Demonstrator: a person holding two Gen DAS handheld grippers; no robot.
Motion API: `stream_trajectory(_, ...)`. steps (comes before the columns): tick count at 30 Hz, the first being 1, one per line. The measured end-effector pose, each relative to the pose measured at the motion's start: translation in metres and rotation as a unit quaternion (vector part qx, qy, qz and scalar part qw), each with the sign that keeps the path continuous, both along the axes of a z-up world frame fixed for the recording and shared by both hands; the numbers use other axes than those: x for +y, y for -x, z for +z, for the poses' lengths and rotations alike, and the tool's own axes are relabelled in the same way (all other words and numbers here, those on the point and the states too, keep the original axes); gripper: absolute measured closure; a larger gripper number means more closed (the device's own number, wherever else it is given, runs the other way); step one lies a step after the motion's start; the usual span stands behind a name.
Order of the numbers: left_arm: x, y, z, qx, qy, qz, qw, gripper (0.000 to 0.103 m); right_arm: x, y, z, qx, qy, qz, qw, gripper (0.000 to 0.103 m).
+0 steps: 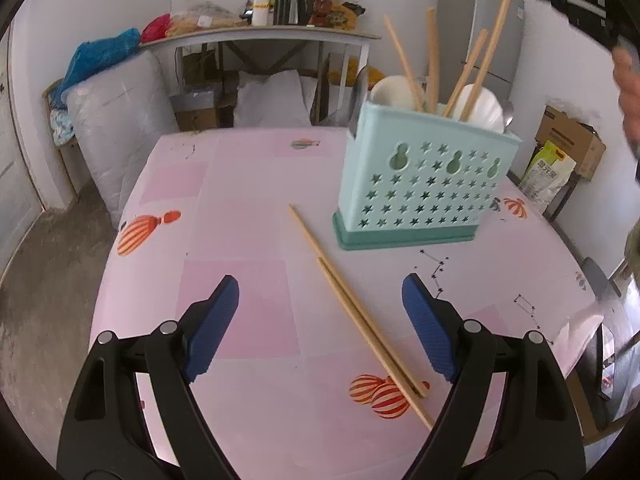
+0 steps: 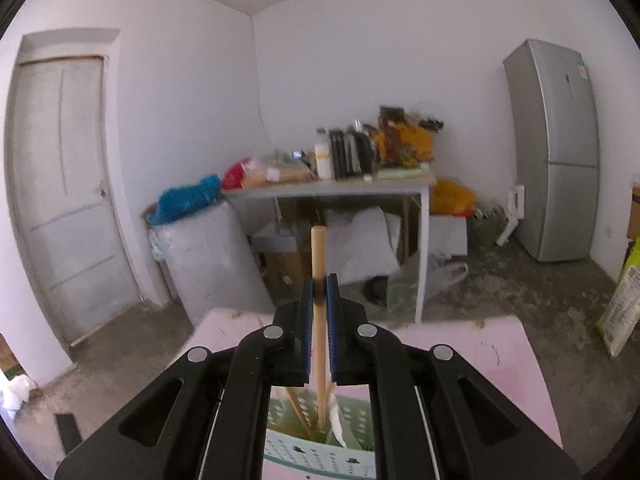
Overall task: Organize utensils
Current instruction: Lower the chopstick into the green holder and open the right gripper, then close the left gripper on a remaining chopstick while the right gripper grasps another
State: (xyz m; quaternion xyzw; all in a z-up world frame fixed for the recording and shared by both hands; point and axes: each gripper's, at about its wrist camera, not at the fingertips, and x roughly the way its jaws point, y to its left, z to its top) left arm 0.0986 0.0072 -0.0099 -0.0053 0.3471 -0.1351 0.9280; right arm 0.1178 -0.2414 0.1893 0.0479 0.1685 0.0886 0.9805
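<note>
A light-blue star-holed utensil holder [image 1: 424,188] stands on the pink table [image 1: 248,208], with several wooden chopsticks [image 1: 430,64] and white spoons [image 1: 394,90] in it. Two loose chopsticks [image 1: 360,312] lie on the table in front of it, between the fingers of my open left gripper [image 1: 320,300], which hovers above them. My right gripper [image 2: 320,284] is shut on one upright chopstick [image 2: 319,256]; its lower end goes down into the holder [image 2: 320,452] below. The right gripper also shows in the left wrist view [image 1: 580,4], high above the holder.
A cluttered shelf table [image 1: 260,32] with bottles and bags stands behind the pink table. A grey fridge [image 2: 556,152] is at the right wall, a door [image 2: 68,200] at the left. A cardboard box [image 1: 572,140] and a bag [image 1: 546,172] sit right of the table.
</note>
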Motion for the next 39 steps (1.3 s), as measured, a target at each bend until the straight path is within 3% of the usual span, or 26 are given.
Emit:
stream_trajectory(3,0.004,-0.002,-0.006,0.008,0.001,0.007,0.9999,0.023,-0.002,-0.014,-0.026,0.046,0.012,-0.006,0.999,0.095)
stream_trajectory(6,0.006,-0.003,-0.01,0.012,0.001,0.013,0.9998,0.023,-0.012,-0.01,-0.03,0.054,0.005,-0.017,0.998,0.09)
stream_trajectory(7,0.008,-0.004,-0.011,0.015,0.003,0.016,0.9998,0.023,-0.017,-0.004,-0.026,0.047,0.0,-0.024,0.999,0.078)
stream_trajectory(9,0.01,-0.007,-0.012,0.017,0.005,0.019,0.9997,0.023,-0.025,0.006,-0.02,0.029,-0.006,-0.037,0.999,0.066)
stream_trajectory(13,0.012,-0.012,-0.016,0.023,0.008,0.024,0.9994,0.023,-0.051,0.045,-0.001,-0.017,-0.033,-0.07,0.997,0.061)
stream_trajectory(18,0.006,-0.007,-0.017,0.041,0.019,-0.01,0.9989,0.023,-0.072,0.089,-0.007,-0.023,-0.071,-0.084,0.994,0.061)
stream_trajectory(21,-0.007,0.004,-0.017,0.059,0.028,-0.058,0.9962,0.024,-0.069,0.1,-0.037,0.024,-0.082,-0.072,0.994,0.061)
stream_trajectory(23,-0.015,0.011,-0.019,0.069,0.026,-0.078,0.9942,0.024,-0.06,0.1,-0.071,0.079,-0.083,-0.057,0.992,0.061)
stream_trajectory(26,-0.033,0.022,-0.026,0.087,0.009,-0.112,0.9898,0.03,-0.043,0.101,-0.131,0.175,-0.093,-0.04,0.979,0.061)
stream_trajectory(28,-0.044,0.03,-0.031,0.093,-0.013,-0.125,0.9878,0.035,-0.033,0.103,-0.157,0.215,-0.099,-0.035,0.971,0.061)
stream_trajectory(33,-0.059,0.039,-0.05,0.108,-0.094,-0.121,0.9824,0.044,-0.026,0.1,-0.181,0.247,-0.114,-0.028,0.962,0.061)
stream_trajectory(39,-0.035,0.033,-0.051,0.112,-0.097,-0.081,0.9856,0.055,-0.014,0.094,-0.173,0.242,-0.109,-0.016,0.964,0.061)
